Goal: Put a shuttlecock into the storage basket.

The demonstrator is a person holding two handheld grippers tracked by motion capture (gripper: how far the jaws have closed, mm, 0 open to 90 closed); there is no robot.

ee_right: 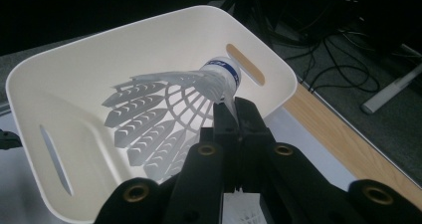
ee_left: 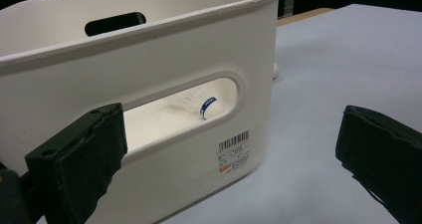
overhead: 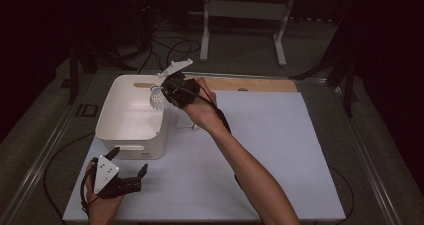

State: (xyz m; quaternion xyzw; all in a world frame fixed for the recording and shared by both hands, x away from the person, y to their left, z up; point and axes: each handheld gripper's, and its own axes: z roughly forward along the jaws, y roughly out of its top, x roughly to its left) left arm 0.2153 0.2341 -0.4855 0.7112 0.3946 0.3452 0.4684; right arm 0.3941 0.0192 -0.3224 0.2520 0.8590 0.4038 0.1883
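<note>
A white plastic shuttlecock (ee_right: 164, 119) with a blue band round its cork hangs over the open white bin (ee_right: 64, 79), skirt pointing into it. My right gripper (ee_right: 234, 107) is shut on the skirt's edge just below the cork. From above, that gripper (overhead: 172, 92) holds the shuttlecock (overhead: 158, 100) over the bin's (overhead: 117, 135) far right corner. My left gripper (overhead: 130, 161) rests open on the mat just in front of the bin. Its jaws (ee_left: 229, 154) stand wide apart facing the bin's handle slot (ee_left: 164, 114), through which a blue-banded shuttlecock (ee_left: 206, 106) shows.
Another white shuttlecock (overhead: 192, 125) lies on the pale mat (overhead: 280, 150) right of the bin, under my right wrist. A wooden strip (overhead: 260, 85) runs along the table's far edge. Cables and a white stand (overhead: 240, 15) are on the floor beyond.
</note>
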